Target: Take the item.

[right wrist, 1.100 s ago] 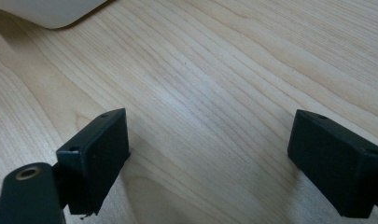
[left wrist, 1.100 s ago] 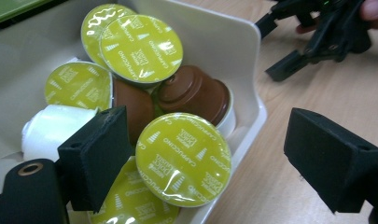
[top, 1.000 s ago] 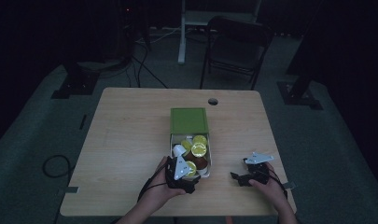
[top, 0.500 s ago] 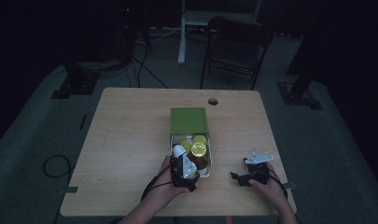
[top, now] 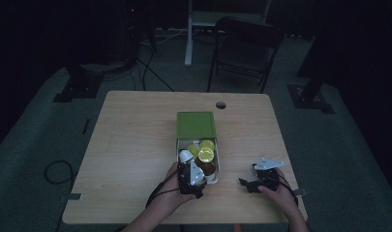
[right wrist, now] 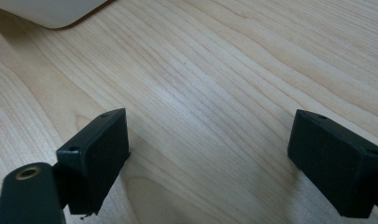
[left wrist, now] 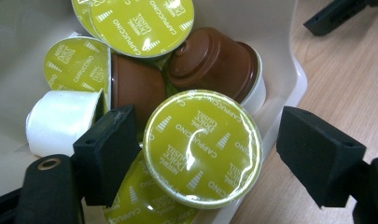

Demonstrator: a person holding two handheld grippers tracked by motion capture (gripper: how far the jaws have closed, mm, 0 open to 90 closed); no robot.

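Left gripper view showed a green-lidded coffee capsule (left wrist: 203, 148) lying foil-up at the near end of a white tray (left wrist: 289, 88), resting on other capsules and framed by the two black jaws of the left gripper (left wrist: 205, 154). Those jaws had just been closing: the left-hand pad sat at the capsule's rim, perhaps touching it, while the right-hand pad stood clear of it beyond the tray's wall, over the table (left wrist: 345, 70), so no grip had been made. By my reading the pick was only at its closing stage; the lift and whatever placing was meant were all left to do. Around the capsule lay a brown capsule (left wrist: 214, 58) on its side, a white one (left wrist: 60, 119) and more green lids, crowded close, so the jaws had little room inside the tray and its near wall stood between the outer pad and the capsule. High view showed the tray (top: 217, 170) partly slid out from its green sleeve (top: 196, 124) near the table's front edge, with the left gripper (top: 189, 175) at its near end. Right gripper (right wrist: 207, 154) rested low over bare wood (right wrist: 214, 70) well to the side, jaws wide apart and holding nothing, with broad free tabletop around it.
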